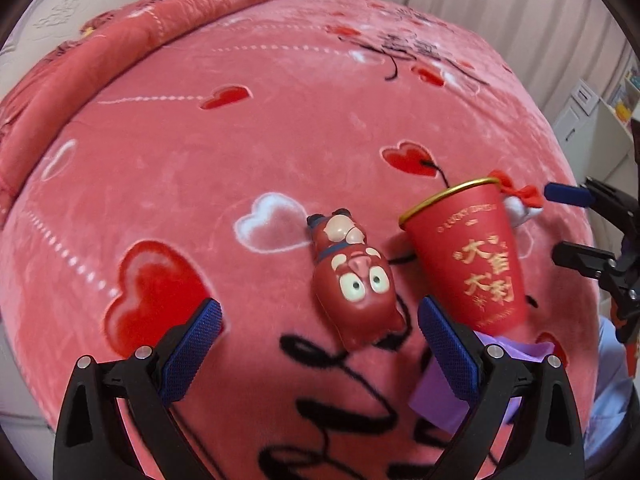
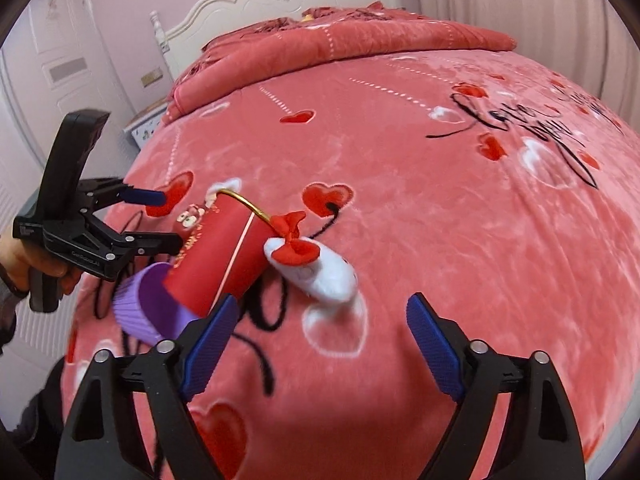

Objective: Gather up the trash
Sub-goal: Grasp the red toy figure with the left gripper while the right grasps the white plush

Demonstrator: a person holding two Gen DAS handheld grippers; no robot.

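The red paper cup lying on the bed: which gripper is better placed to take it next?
Left, probably. The left gripper is open, one finger beside the red cup; the right gripper faces the white toy.

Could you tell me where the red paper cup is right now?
The red paper cup lies on its side on the pink blanket, between the brown toy and the white toy.

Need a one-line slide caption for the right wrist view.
Open right gripper above the heart-print blanket, nearing a red paper cup, purple cup and white plush.
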